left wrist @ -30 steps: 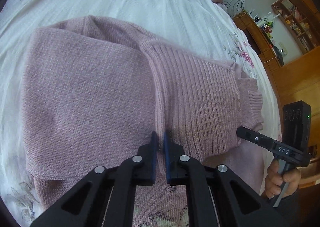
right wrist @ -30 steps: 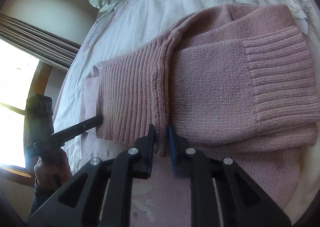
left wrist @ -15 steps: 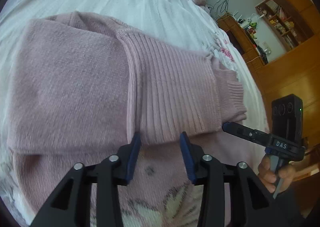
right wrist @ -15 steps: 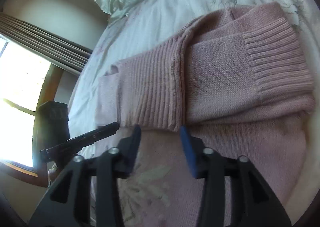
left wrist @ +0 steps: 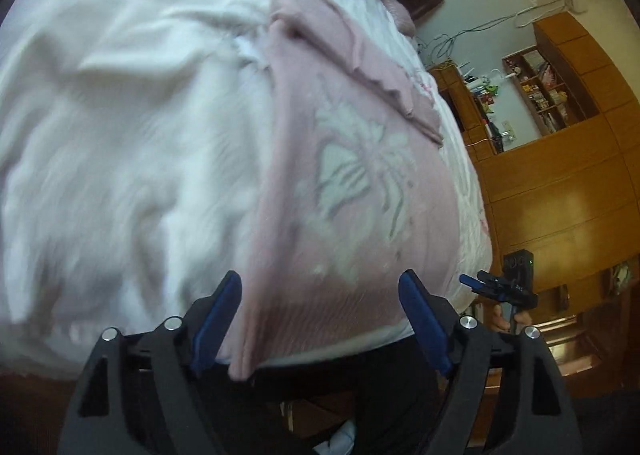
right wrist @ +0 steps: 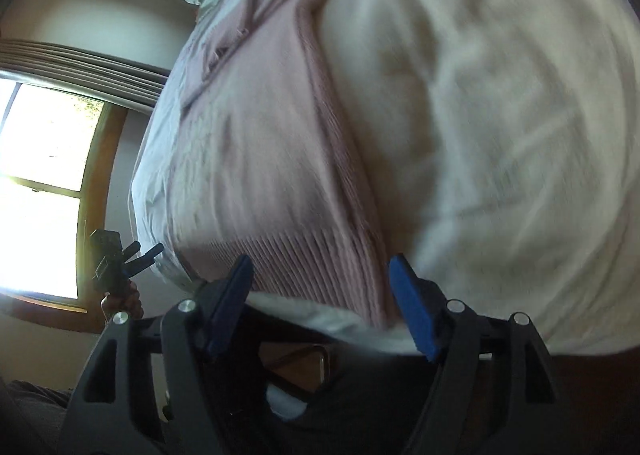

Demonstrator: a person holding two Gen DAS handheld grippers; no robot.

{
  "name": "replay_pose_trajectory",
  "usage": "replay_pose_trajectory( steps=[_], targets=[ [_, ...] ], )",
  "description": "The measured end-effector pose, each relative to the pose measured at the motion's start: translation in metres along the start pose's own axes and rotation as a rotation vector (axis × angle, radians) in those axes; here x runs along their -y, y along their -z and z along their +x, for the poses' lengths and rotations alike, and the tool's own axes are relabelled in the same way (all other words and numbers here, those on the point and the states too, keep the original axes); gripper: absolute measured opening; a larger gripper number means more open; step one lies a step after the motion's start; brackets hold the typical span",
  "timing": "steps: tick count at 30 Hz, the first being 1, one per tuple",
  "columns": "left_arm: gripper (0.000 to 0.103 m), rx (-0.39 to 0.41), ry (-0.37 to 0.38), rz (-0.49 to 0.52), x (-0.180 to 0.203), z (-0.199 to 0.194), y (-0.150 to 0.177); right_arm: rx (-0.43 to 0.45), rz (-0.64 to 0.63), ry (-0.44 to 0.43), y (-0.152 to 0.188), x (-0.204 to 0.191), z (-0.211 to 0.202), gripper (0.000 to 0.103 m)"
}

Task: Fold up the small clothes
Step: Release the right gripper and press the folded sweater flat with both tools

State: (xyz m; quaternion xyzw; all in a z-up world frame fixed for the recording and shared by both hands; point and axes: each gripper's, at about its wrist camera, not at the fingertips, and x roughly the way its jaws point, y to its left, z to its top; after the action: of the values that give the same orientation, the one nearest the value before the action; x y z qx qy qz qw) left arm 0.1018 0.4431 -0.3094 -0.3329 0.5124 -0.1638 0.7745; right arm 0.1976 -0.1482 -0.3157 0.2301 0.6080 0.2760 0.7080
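Sweater (left wrist: 352, 175) dead ahead of our left gripper (left wrist: 320, 319), a pink knit lying flat on the bed (left wrist: 120, 115), its ribbed hem nearest our blue fingertips (left wrist: 218, 315) and hanging just past the mattress edge. We've got the left jaws spread wide, nothing between them, the hem's left corner sitting just inside the left pad. Further out from that gripper we see a pale flower pattern knitted into the front, and beyond it the folded sleeves lying across the upper body. Off to the right, past the bed edge, our right gripper (left wrist: 476, 281) shows small, a hand (left wrist: 508, 321) wrapped round its handle, with wooden cabinets (left wrist: 560, 183) behind it. Over on the right wrist view, the right gripper (right wrist: 320, 303) is also wide open and empty, its blue pads (right wrist: 412, 307) straddling the sweater's (right wrist: 260, 159) ribbed hem, right-hand edge of the garment running up just inside the right pad. White bedding (right wrist: 500, 135) fills everything to the right of it. To the left of this gripper we spot the left gripper (right wrist: 140, 255) down by the bed's corner, jaws parted, hand (right wrist: 120, 301) underneath, and a bright window (right wrist: 44, 183) behind. Both views are blurred, so the finer knit detail we can't make out.
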Motion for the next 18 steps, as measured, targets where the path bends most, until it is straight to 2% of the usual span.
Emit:
replay_pose_trajectory(
  steps=[3, 7, 16, 18],
  targets=[
    [0.081, -0.035, 0.018, -0.052, -0.018, 0.018, 0.017, 0.001, 0.037, 0.009, 0.019, 0.019, 0.005, 0.07],
    [0.081, -0.061, 0.004, -0.078, -0.027, 0.04, 0.016, 0.01, 0.037, -0.002, 0.027, 0.024, 0.012, 0.07],
    [0.079, -0.085, 0.008, -0.096, -0.026, 0.06, 0.021, -0.014, 0.05, 0.011, 0.013, 0.028, 0.038, 0.07],
    [0.055, -0.098, 0.014, -0.094, -0.023, 0.061, 0.024, -0.022, 0.04, 0.007, 0.01, 0.026, 0.041, 0.066]
  ],
)
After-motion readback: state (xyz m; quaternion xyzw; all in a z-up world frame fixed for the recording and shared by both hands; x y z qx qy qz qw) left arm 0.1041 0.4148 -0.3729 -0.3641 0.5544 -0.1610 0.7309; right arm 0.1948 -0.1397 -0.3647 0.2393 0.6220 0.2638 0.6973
